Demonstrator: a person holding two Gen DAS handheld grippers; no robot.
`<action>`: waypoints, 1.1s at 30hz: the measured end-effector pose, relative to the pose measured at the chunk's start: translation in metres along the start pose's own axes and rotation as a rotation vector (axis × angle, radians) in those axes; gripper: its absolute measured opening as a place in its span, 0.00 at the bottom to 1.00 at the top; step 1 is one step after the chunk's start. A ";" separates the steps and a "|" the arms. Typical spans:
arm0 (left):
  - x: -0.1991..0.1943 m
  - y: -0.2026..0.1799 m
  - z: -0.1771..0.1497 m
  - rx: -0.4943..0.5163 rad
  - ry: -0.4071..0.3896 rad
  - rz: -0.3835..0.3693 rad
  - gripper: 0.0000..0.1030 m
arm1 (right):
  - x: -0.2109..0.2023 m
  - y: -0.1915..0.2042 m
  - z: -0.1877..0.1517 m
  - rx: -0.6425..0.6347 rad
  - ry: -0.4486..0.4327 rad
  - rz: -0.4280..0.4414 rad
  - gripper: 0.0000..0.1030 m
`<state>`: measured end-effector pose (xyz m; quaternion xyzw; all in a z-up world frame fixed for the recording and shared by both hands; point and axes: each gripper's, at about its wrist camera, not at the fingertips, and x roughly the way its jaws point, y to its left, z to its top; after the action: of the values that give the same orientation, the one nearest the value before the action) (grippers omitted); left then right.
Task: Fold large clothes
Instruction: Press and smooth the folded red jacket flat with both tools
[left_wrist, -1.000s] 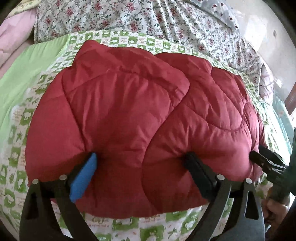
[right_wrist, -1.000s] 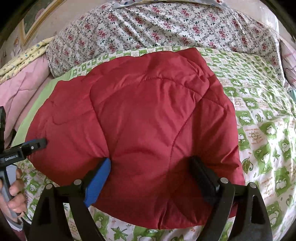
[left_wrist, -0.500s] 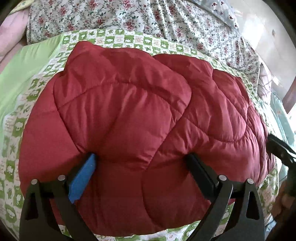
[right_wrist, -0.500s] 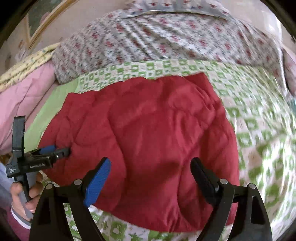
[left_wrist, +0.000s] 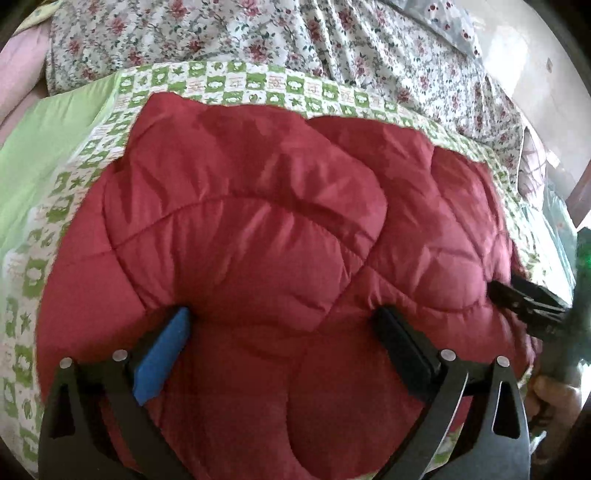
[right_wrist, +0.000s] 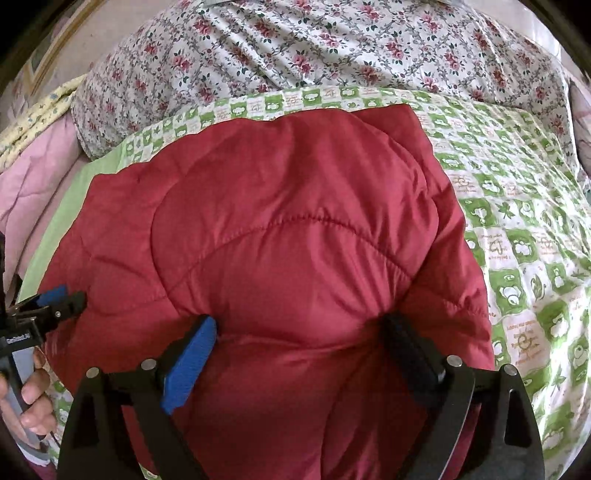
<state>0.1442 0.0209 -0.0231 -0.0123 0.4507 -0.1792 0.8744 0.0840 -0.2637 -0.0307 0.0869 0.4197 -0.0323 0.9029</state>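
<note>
Left gripper (left_wrist: 280, 332): fingers spread wide, tips pushed into the puffy red quilted jacket (left_wrist: 258, 258) at its near edge; fabric bulges between the blue pad (left_wrist: 162, 354) and the black pad (left_wrist: 402, 350), not pinched flat; right gripper (right_wrist: 299, 332): same state, spread wide, tips sunk into the same jacket further along the near edge; each gripper shows at the edge of the other's view, beside the jacket; jacket lies folded into a thick bundle on the green-and-white checked sheet (right_wrist: 517, 229), toward the bed's near edge; floral duvet (right_wrist: 332, 48) heaped along the far edge; pink blanket (right_wrist: 33, 184) at the bed's left side.
</note>
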 end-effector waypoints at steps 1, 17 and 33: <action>-0.011 0.001 -0.003 -0.011 -0.011 -0.019 0.96 | 0.001 -0.001 0.001 0.000 0.000 0.003 0.90; -0.027 -0.001 -0.040 -0.003 -0.002 0.018 0.92 | -0.063 0.041 -0.035 -0.107 -0.088 0.023 0.89; -0.028 0.001 -0.041 0.011 0.024 0.092 0.92 | -0.027 0.030 -0.054 -0.093 -0.032 -0.017 0.93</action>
<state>0.0970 0.0372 -0.0255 0.0154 0.4603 -0.1413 0.8763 0.0299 -0.2247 -0.0402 0.0406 0.4069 -0.0218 0.9123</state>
